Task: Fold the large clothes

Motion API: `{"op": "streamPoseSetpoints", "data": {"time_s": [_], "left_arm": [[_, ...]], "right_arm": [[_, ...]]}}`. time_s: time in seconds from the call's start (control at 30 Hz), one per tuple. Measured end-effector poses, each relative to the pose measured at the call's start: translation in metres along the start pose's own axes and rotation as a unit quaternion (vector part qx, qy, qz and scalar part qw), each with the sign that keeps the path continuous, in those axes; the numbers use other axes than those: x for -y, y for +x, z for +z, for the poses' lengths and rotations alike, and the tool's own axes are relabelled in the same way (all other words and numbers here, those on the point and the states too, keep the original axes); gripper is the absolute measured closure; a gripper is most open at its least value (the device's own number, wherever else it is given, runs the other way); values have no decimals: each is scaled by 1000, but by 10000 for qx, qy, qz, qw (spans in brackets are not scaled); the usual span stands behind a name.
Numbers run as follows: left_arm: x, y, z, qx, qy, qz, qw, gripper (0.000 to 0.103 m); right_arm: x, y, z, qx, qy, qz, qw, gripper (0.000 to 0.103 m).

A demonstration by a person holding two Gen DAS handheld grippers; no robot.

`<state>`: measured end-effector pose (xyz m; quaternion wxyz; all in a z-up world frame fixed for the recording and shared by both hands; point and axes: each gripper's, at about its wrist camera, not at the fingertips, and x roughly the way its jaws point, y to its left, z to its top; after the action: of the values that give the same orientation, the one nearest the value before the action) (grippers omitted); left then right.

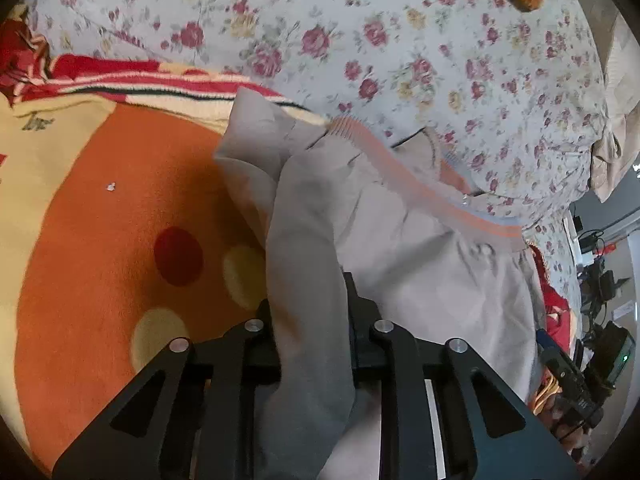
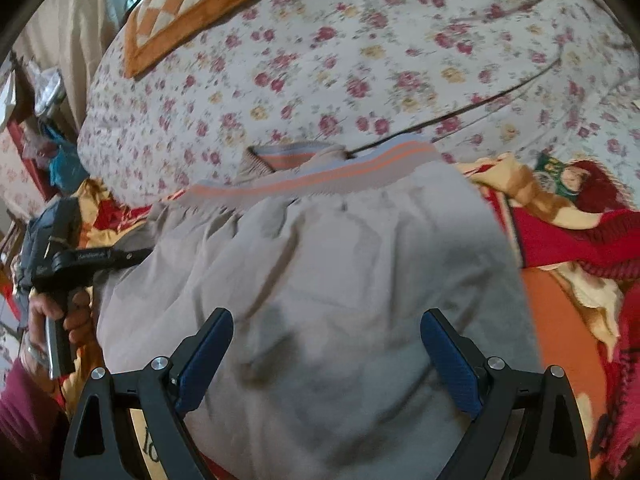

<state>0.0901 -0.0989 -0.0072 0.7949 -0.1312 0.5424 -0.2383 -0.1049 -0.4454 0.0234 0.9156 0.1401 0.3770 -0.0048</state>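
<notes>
A large grey garment (image 1: 420,280) with an orange and blue striped ribbed band (image 1: 432,196) lies crumpled on an orange blanket. A raised fold of its grey cloth runs between the fingers of my left gripper (image 1: 308,296), which is shut on it. In the right wrist view the same garment (image 2: 340,260) fills the middle, its striped band (image 2: 320,176) at the far edge. My right gripper (image 2: 328,316) hovers just over the grey cloth, its blue pads (image 2: 448,356) wide apart and nothing pinched between them.
The orange, yellow and red fleece blanket (image 1: 100,220) lies under the garment on a floral bedspread (image 1: 400,40). An orange checked cushion (image 2: 180,12) sits at the far side. A person's hand (image 2: 76,316) grips a black handle at the garment's left edge. Clutter stands beyond the bed.
</notes>
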Motion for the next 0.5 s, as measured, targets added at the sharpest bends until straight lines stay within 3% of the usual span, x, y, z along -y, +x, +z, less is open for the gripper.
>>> {"op": "streamPoseSetpoints", "data": {"time_s": [0.27,0.5], "left_arm": [[42,-41,-6,260,160,-40,9995,88],[133,-56,-6,303,807,-76,9962,89]], "right_arm": [[40,-10,8,145,738,-220,9969,9],[74,-29,8,307,1486,-142,9883,9]]}}
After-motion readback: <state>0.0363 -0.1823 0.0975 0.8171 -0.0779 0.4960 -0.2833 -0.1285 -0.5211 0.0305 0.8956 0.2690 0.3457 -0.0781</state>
